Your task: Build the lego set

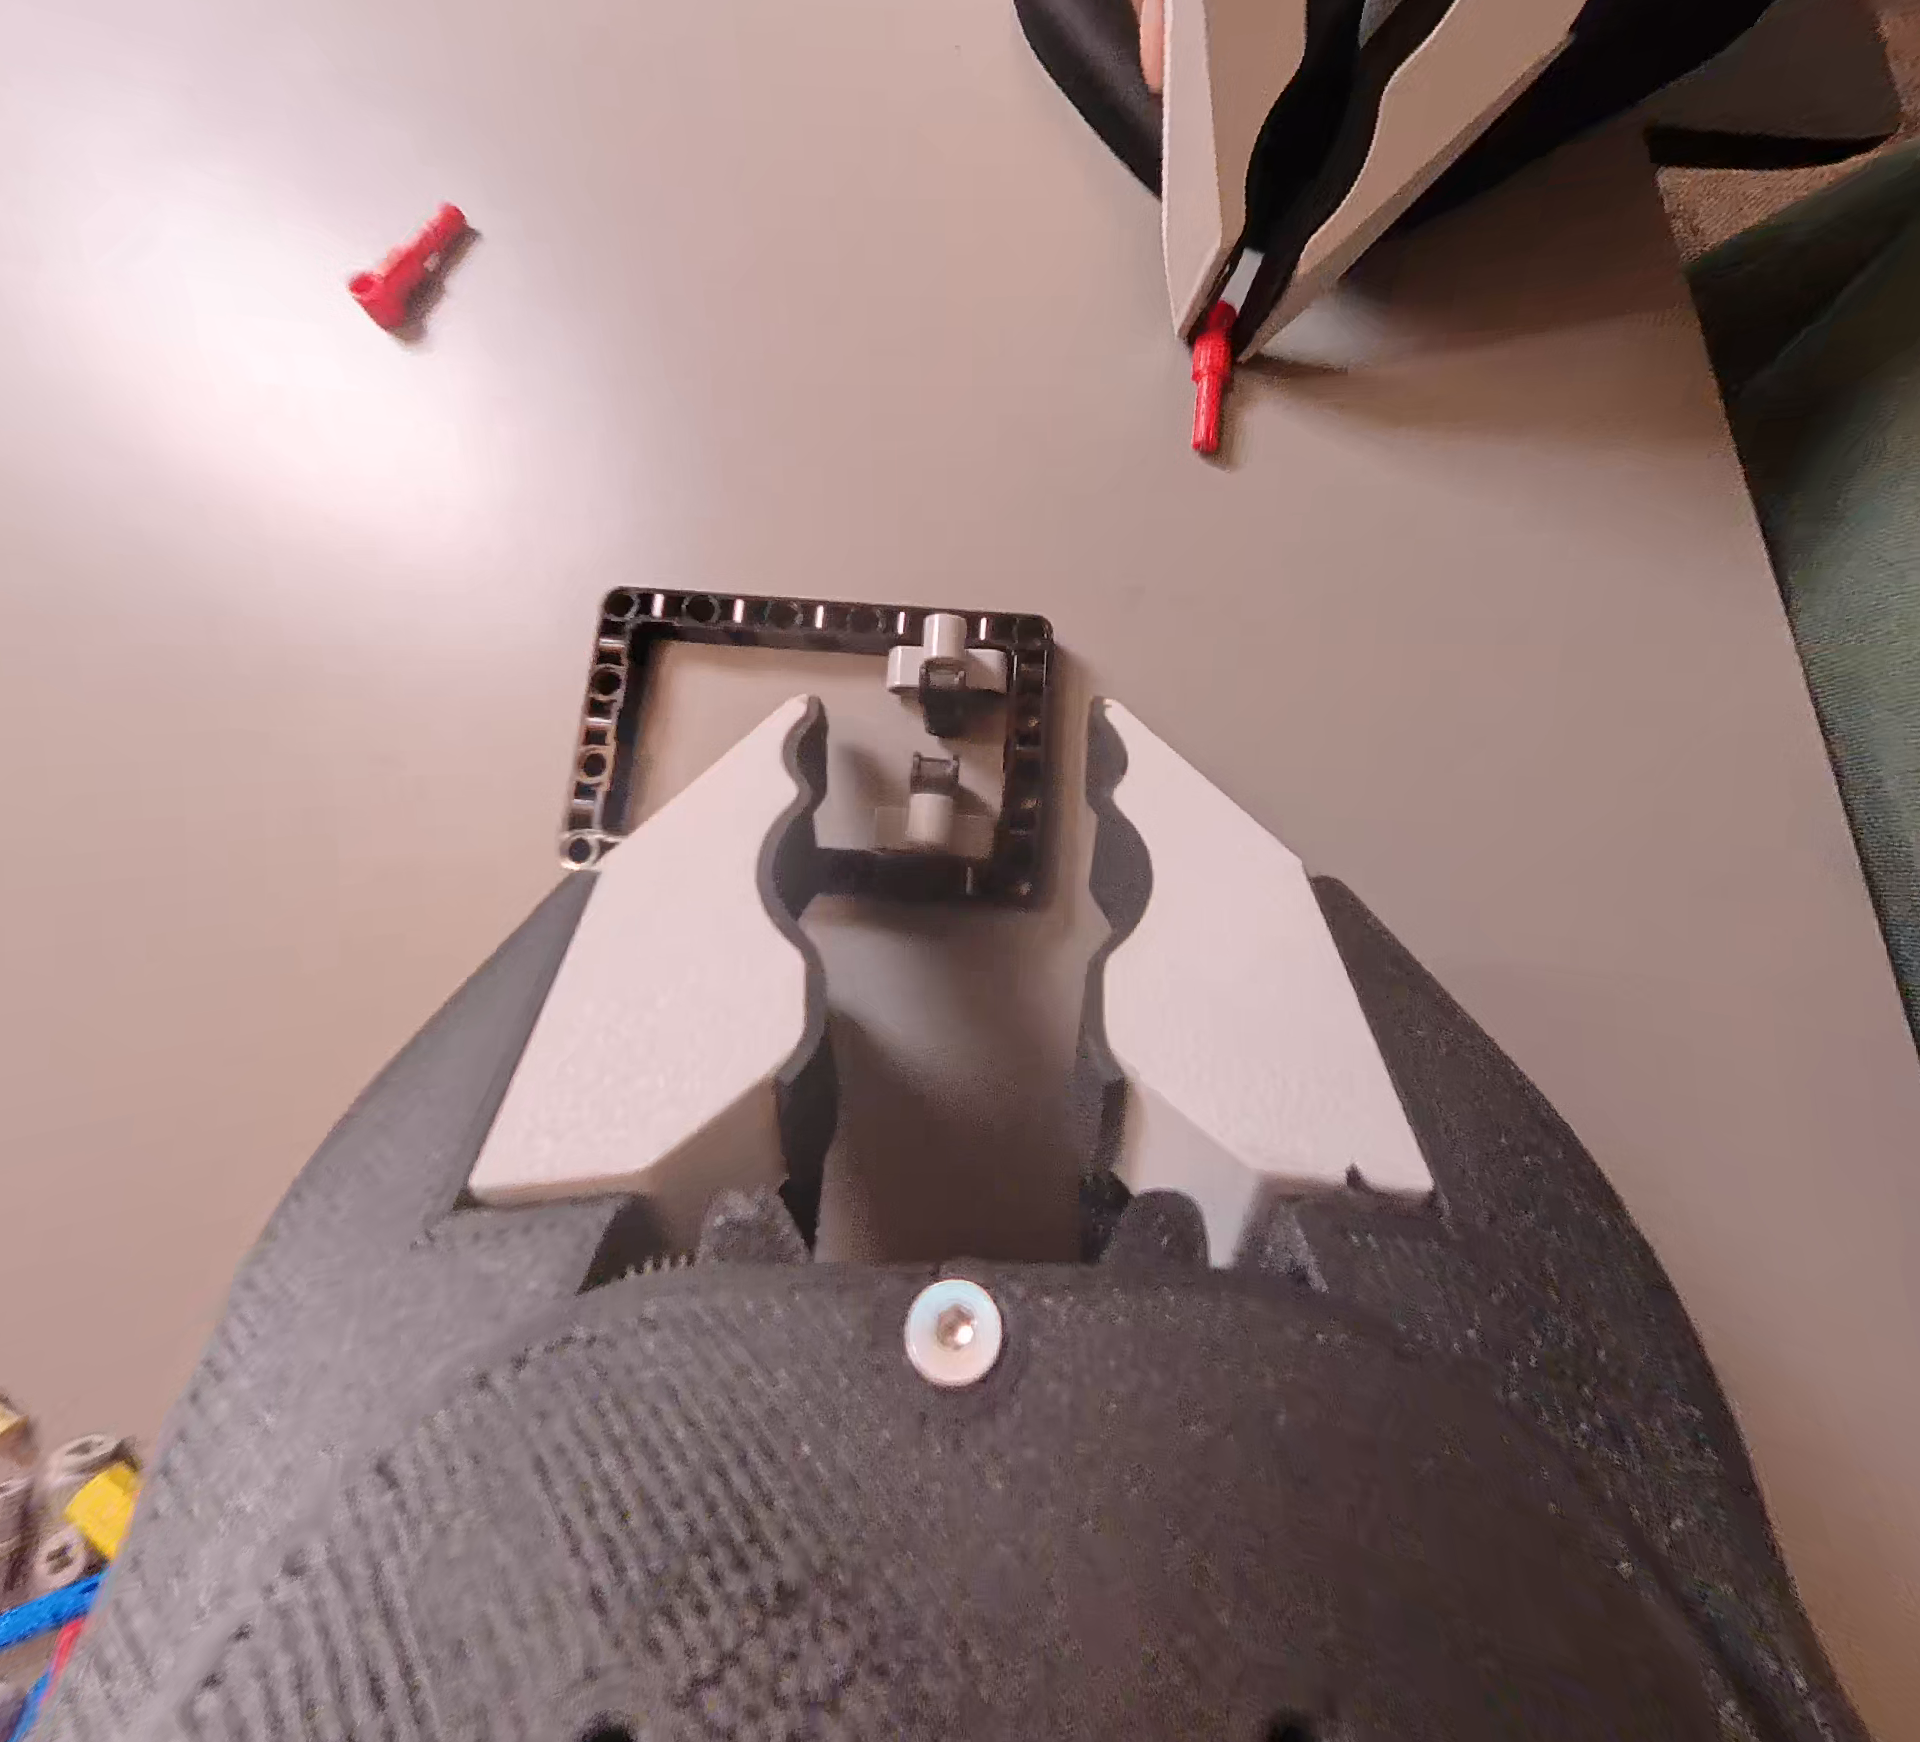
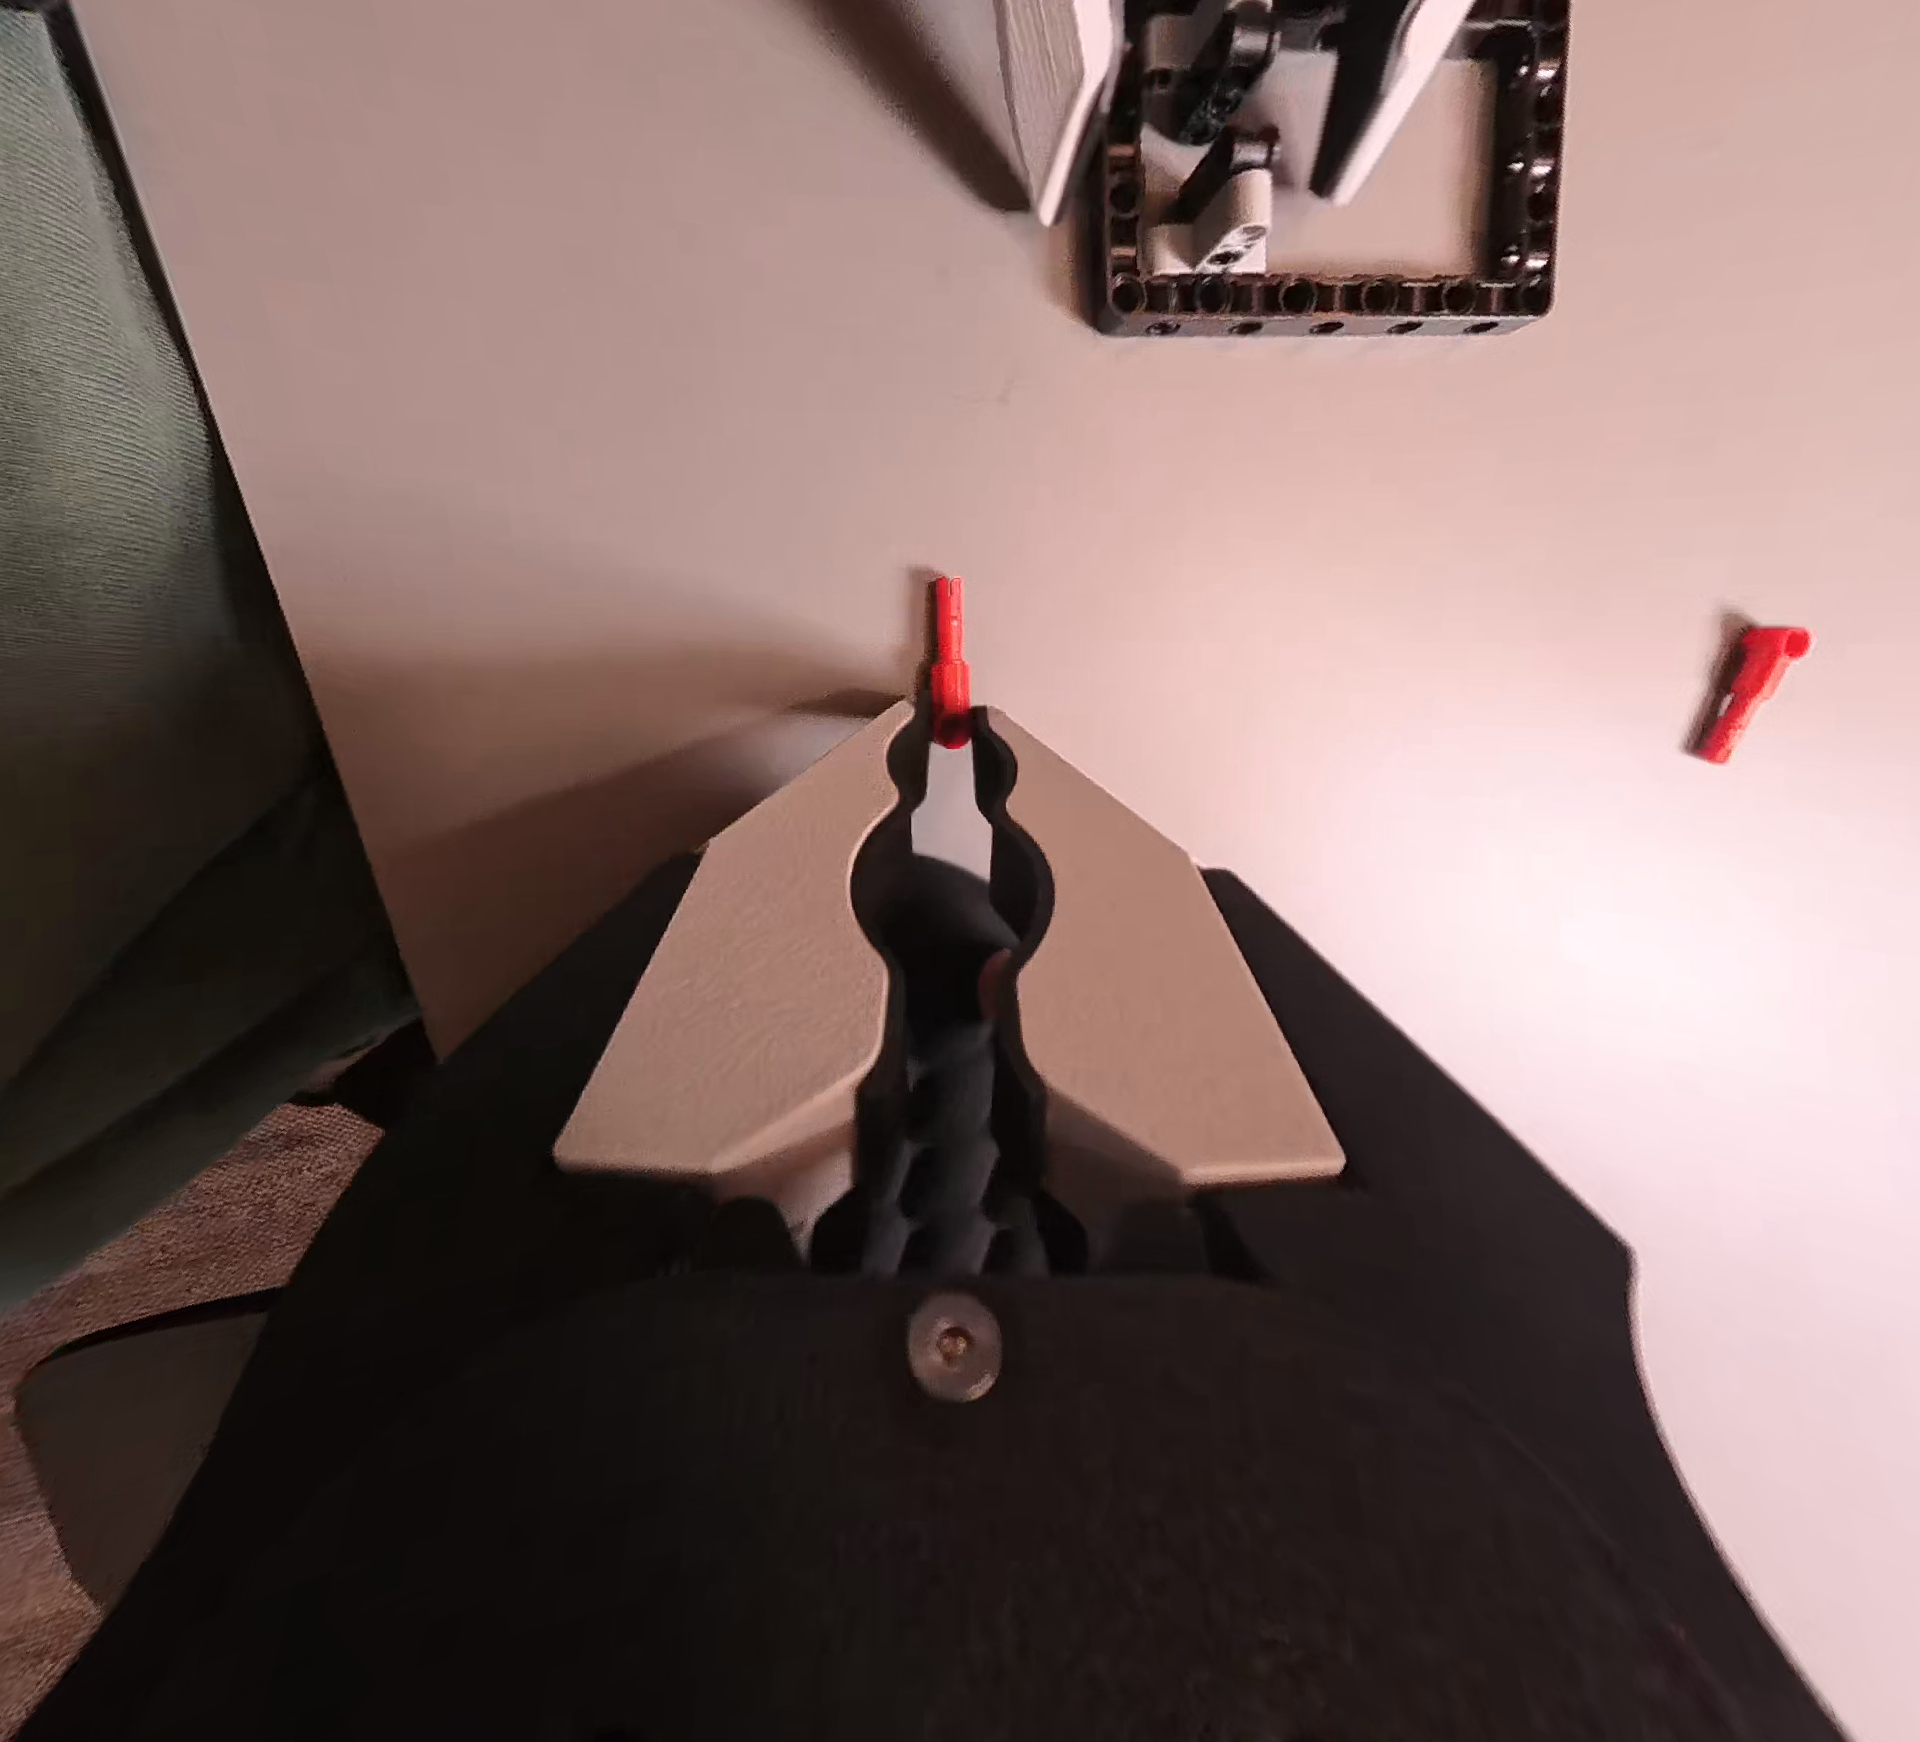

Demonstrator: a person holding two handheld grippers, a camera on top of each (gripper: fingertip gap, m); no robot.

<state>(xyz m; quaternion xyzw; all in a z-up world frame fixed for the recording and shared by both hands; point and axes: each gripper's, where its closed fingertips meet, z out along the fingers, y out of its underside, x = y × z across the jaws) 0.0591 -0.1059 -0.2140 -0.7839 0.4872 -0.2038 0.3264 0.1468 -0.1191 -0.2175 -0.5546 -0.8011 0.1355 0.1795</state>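
Right wrist view: right gripper (image 2: 948, 724) low near the table (image 2: 644, 258) edge, fingertips clenched on the thick end of a red pin (image 2: 948, 664); the thin end juts forward, probably so it can be pushed into a frame hole. Second red pin (image 2: 1751, 693) lies loose, well apart toward the table's middle. Farther off, the black frame (image 2: 1340, 302) lies flat, two grey connectors (image 2: 1226, 243) mounted inside. Left wrist view: left gripper (image 1: 954, 736) released, jaws spread over the frame's near side, straddling one corner, seemingly poised to steady it. Spare bricks (image 1: 73, 1505) heaped at the near table edge.
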